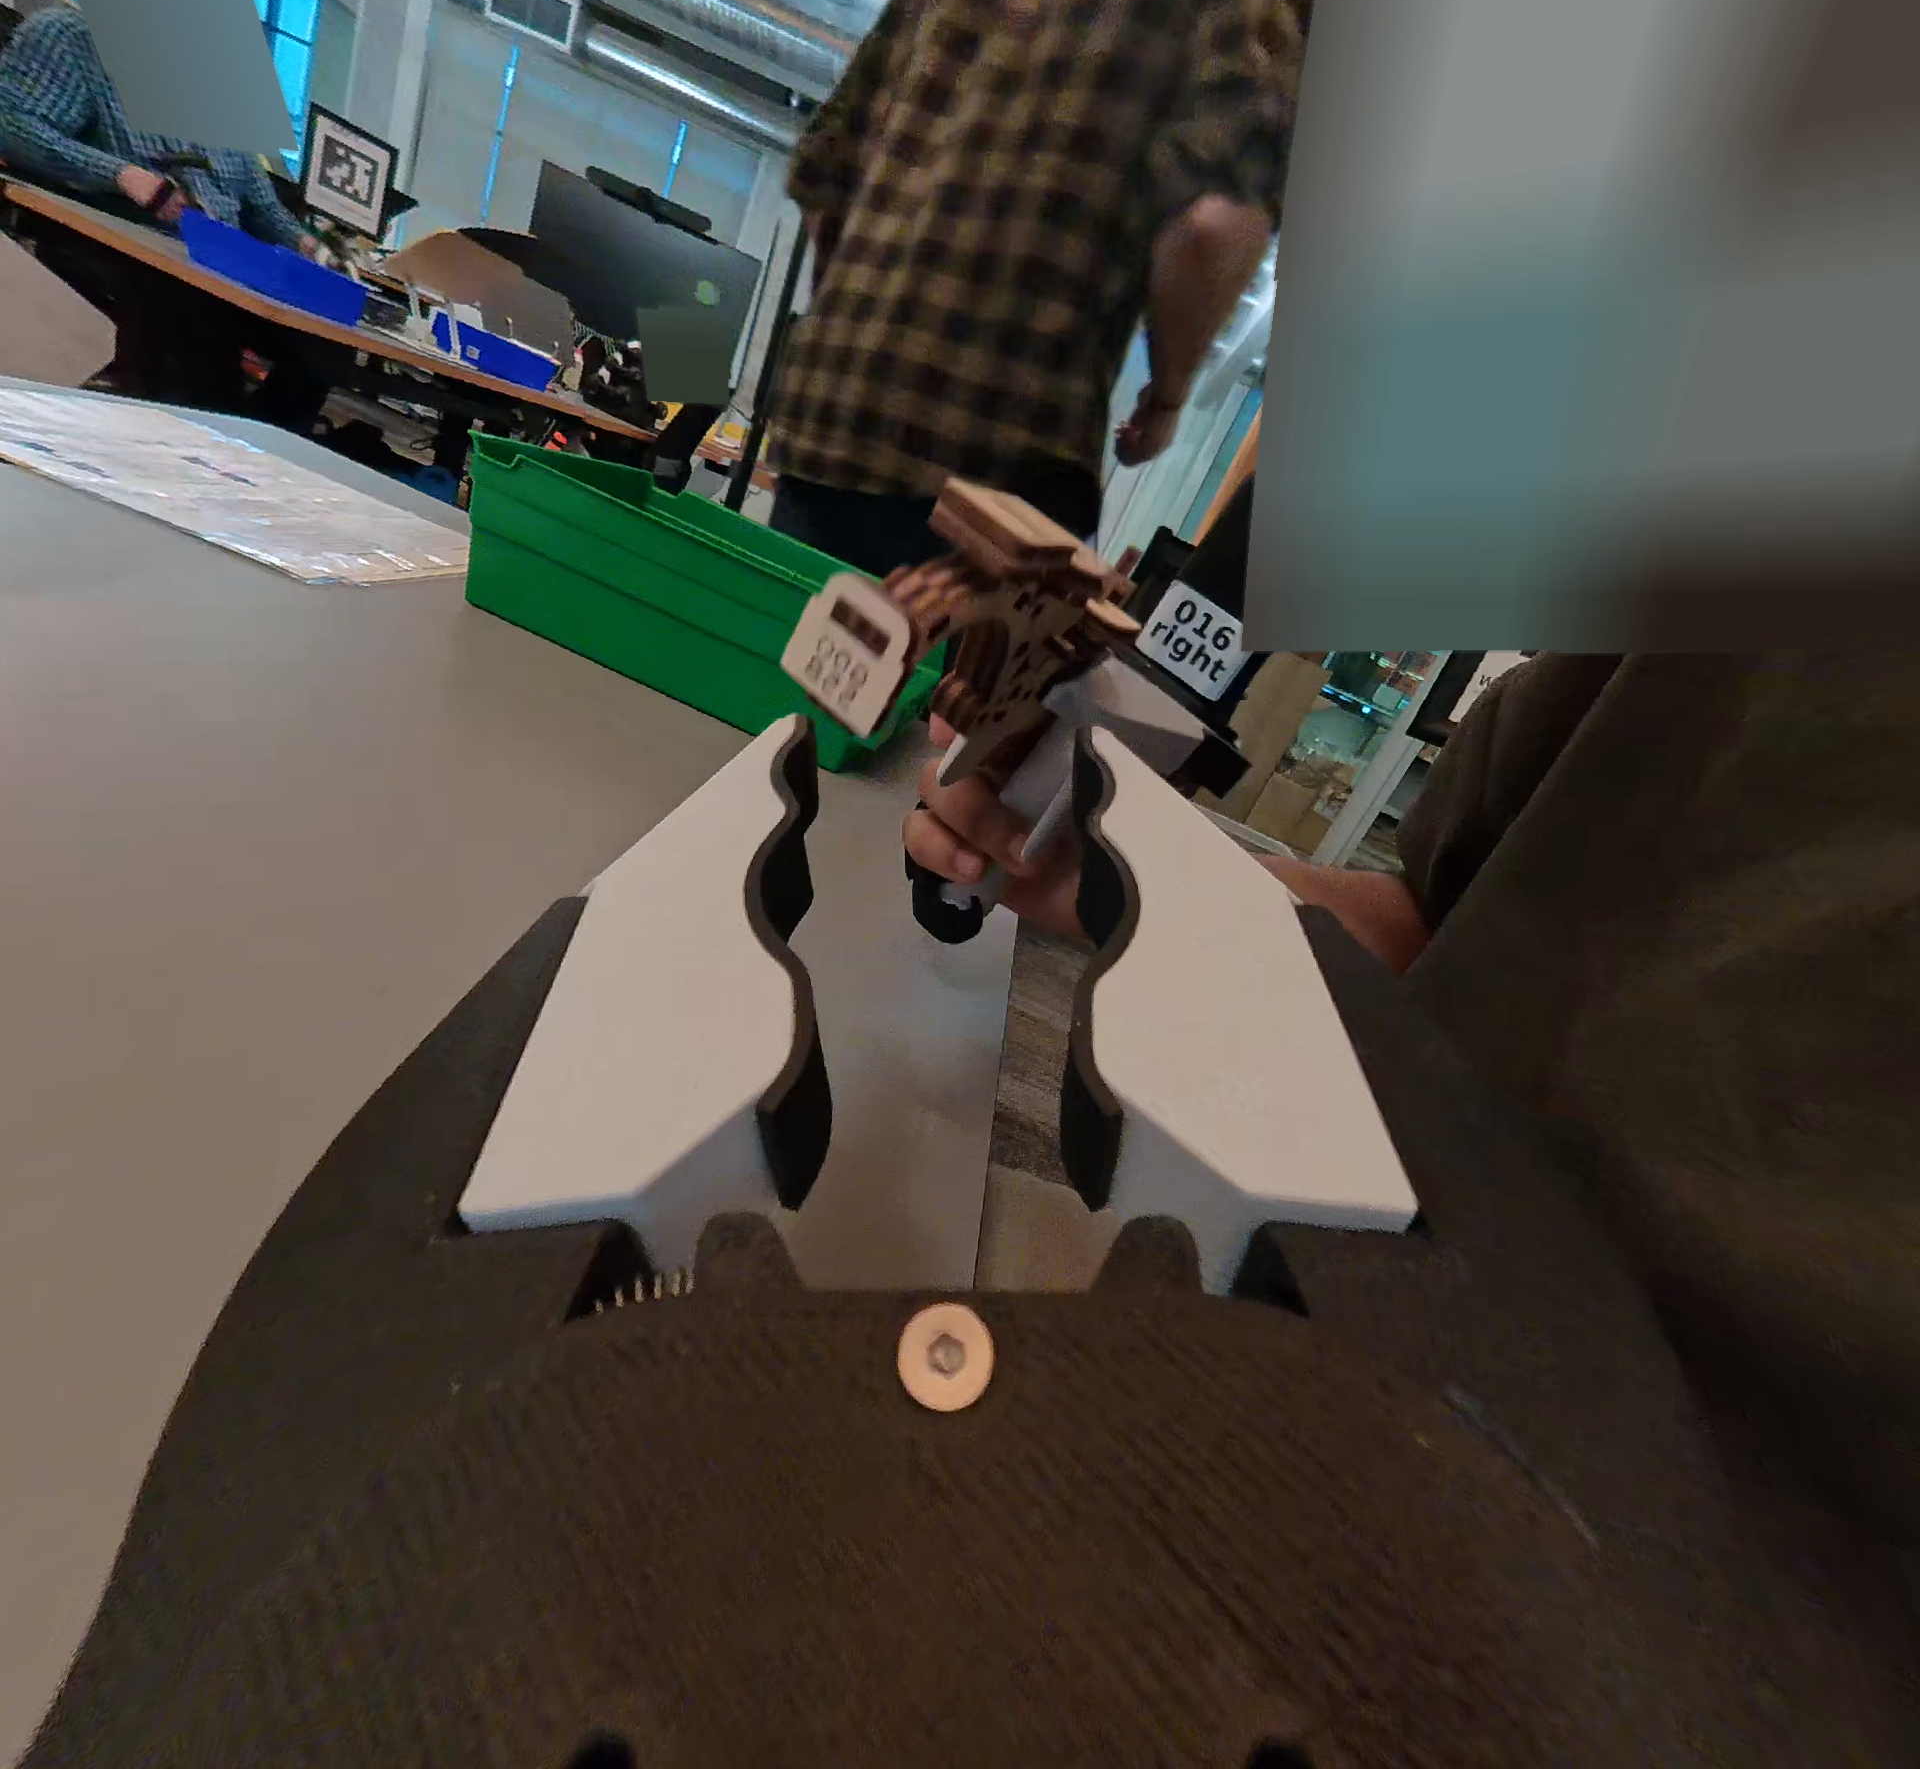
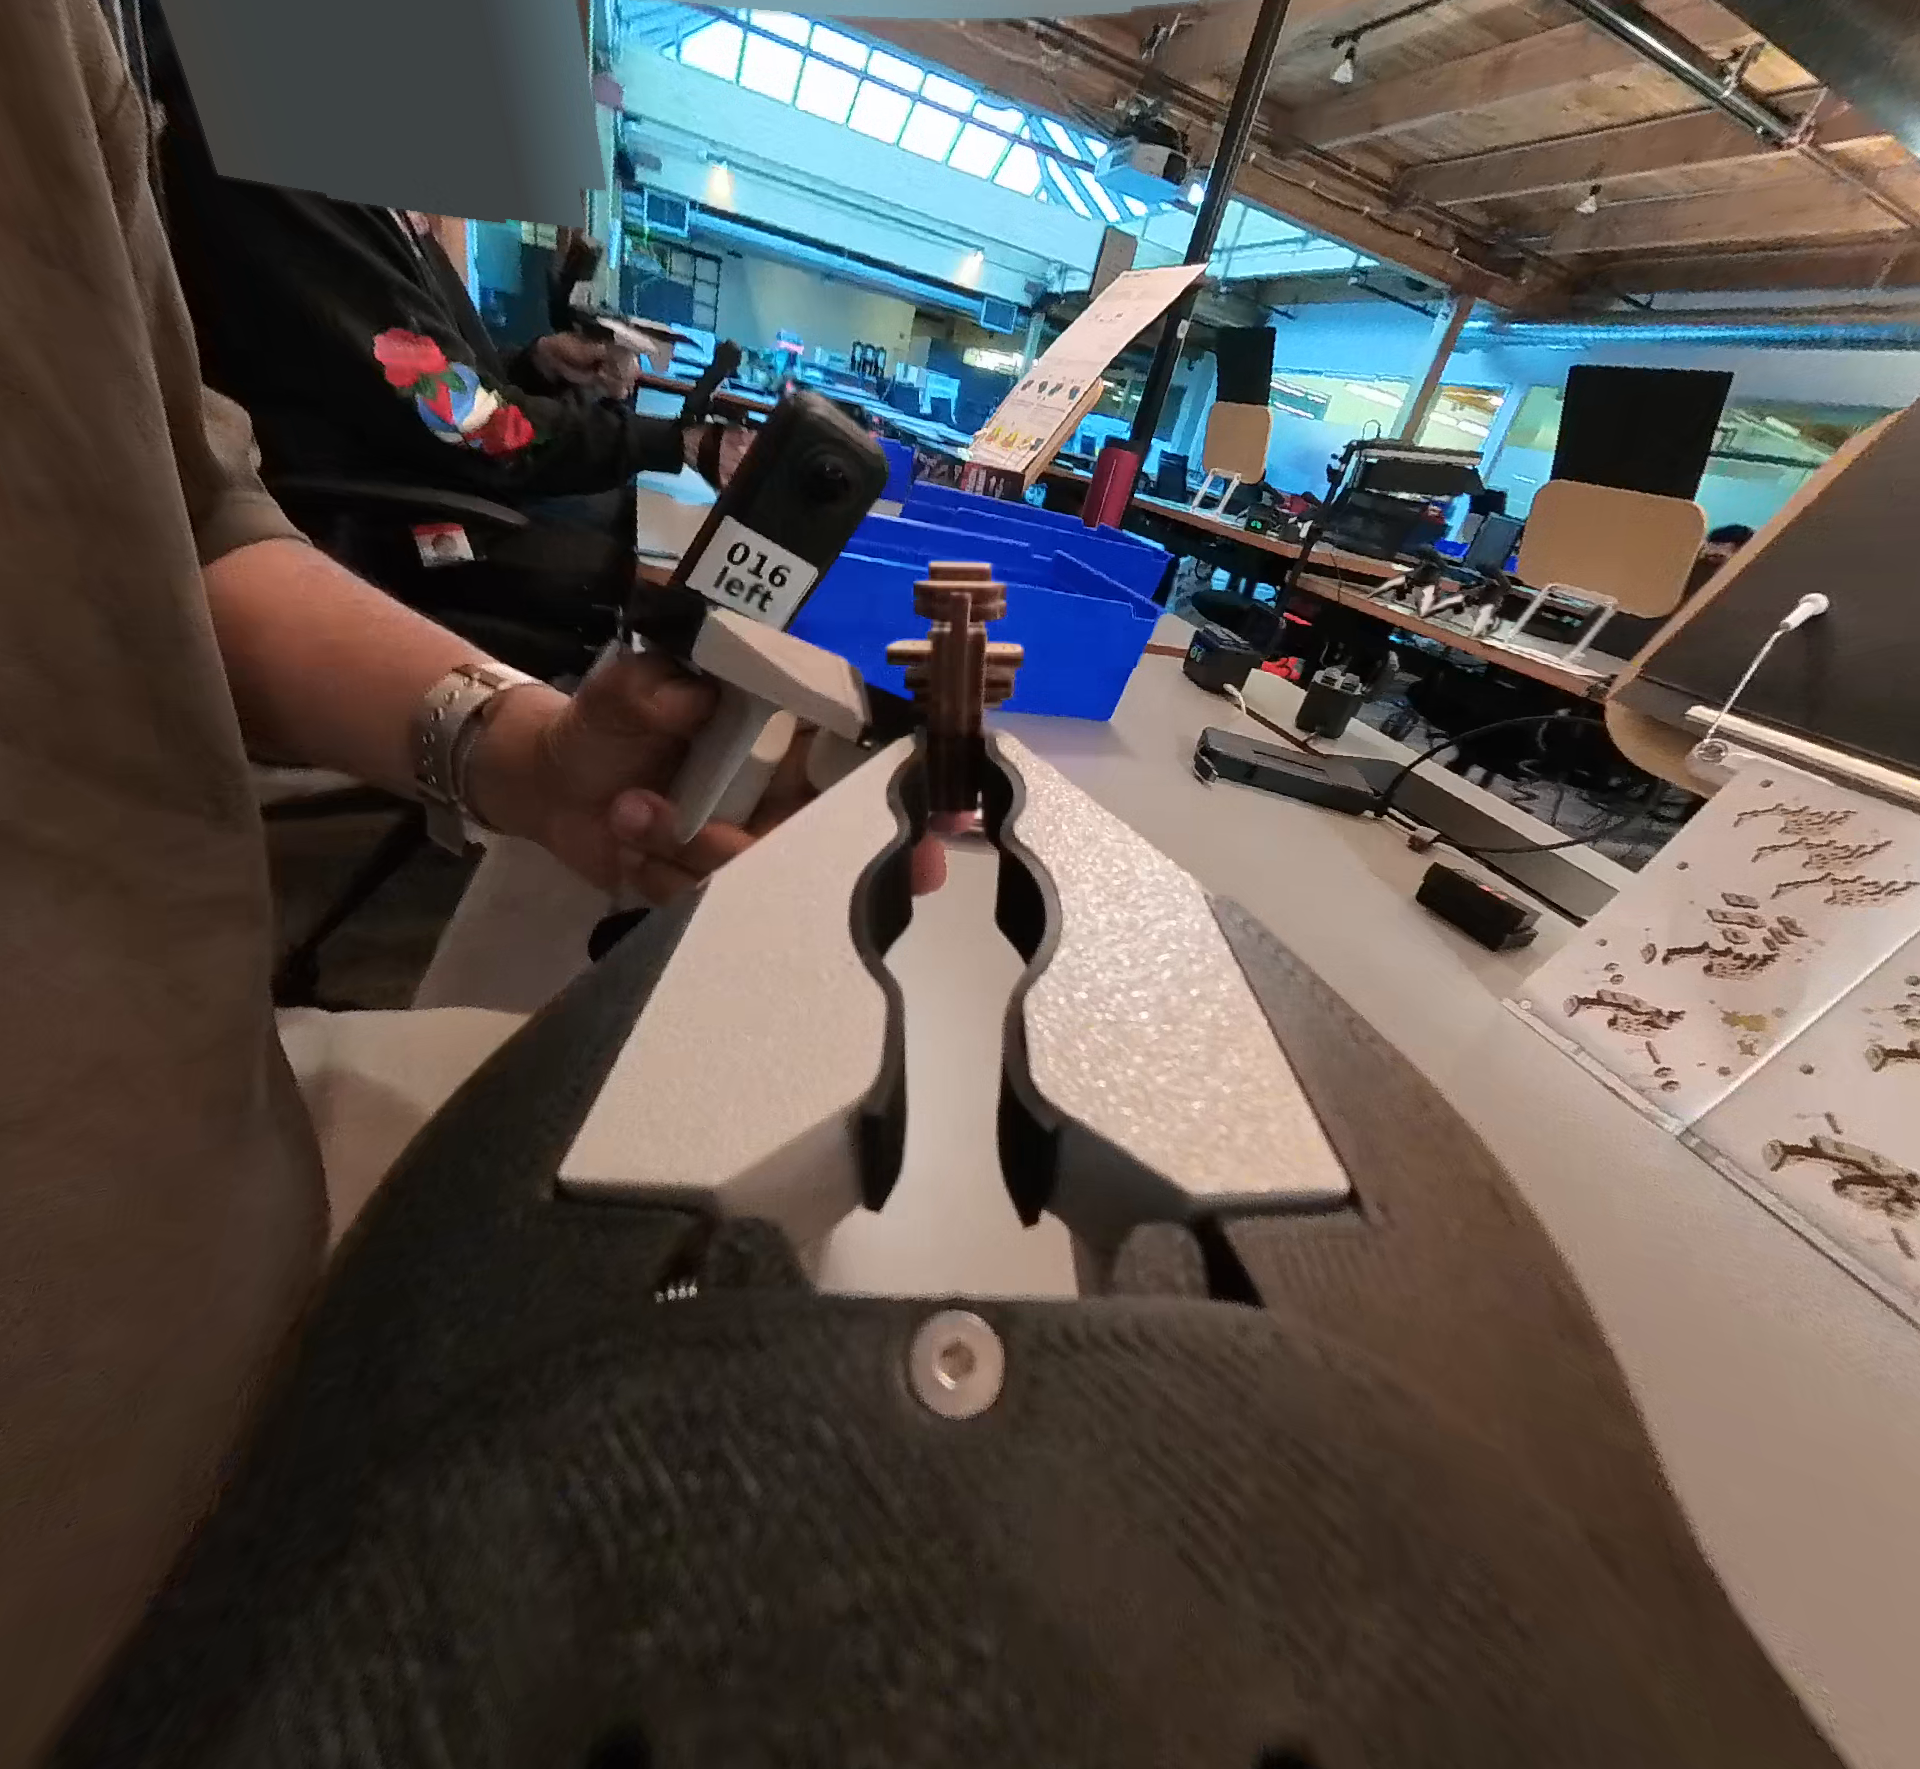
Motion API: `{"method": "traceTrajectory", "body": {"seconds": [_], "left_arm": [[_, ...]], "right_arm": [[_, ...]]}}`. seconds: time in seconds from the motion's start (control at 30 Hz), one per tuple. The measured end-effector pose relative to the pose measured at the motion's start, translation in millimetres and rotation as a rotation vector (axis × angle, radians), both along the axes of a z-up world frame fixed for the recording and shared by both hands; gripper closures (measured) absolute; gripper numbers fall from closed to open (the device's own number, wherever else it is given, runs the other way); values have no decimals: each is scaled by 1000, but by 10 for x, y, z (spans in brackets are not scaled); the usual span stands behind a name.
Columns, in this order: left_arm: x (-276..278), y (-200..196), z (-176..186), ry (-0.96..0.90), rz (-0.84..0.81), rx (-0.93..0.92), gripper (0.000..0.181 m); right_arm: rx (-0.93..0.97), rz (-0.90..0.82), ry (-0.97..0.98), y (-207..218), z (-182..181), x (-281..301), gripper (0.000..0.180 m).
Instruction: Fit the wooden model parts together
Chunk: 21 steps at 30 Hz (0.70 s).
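My right gripper (image 2: 951, 769) is shut on a dark brown wooden model (image 2: 951, 659) made of several fitted layers. The model stands upright out of the fingertips, with small tabs at its top and sides. In the left wrist view the model (image 1: 1003, 618) is held up in the air between the right gripper's fingers (image 1: 844, 654), just beyond my own tips. My left gripper (image 1: 945, 753) is open and empty, a short way from the model. The left gripper's body (image 2: 779, 670), held in a hand, shows to the left of the model.
A green bin (image 1: 623, 566) stands on the grey table (image 1: 260, 784) beyond the grippers, with a printed sheet (image 1: 208, 493) at the far left. A blue bin (image 2: 1018, 597), black devices with cables (image 2: 1299, 774) and picture sheets (image 2: 1766, 940) lie right. A person in a plaid shirt (image 1: 1039, 213) stands behind. The tips of both grippers are at nearly the same place.
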<state>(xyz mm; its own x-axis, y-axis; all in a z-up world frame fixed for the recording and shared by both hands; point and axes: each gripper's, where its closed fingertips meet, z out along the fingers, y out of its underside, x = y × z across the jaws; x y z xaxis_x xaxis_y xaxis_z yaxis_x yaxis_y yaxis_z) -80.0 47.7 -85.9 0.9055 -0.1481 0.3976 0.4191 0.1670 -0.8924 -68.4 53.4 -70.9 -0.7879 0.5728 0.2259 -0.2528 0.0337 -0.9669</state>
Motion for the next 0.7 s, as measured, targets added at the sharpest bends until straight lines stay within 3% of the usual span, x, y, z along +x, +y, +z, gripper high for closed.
{"method": "traceTrajectory", "body": {"seconds": [0.17, 0.3, 0.43, 0.6, 0.7], "left_arm": [[-31, 4, -13, 4, 19, -11, 129], [-101, -35, 17, -8, 42, 5, 127], [-215, -87, 10, 1, 86, -7, 128], [-700, -227, -216, 135, 355, -200, 139], [-722, -331, -165, 191, 342, -232, 139]], "right_arm": [[-162, 36, -88, 151, 98, -42, 172], [-259, 161, -228, 158, 54, -30, 173], [-297, 152, -225, 236, 107, -40, 173], [-114, 36, -146, 306, -29, -113, 172], [92, -91, -55, 385, -185, -193, 172]]}}
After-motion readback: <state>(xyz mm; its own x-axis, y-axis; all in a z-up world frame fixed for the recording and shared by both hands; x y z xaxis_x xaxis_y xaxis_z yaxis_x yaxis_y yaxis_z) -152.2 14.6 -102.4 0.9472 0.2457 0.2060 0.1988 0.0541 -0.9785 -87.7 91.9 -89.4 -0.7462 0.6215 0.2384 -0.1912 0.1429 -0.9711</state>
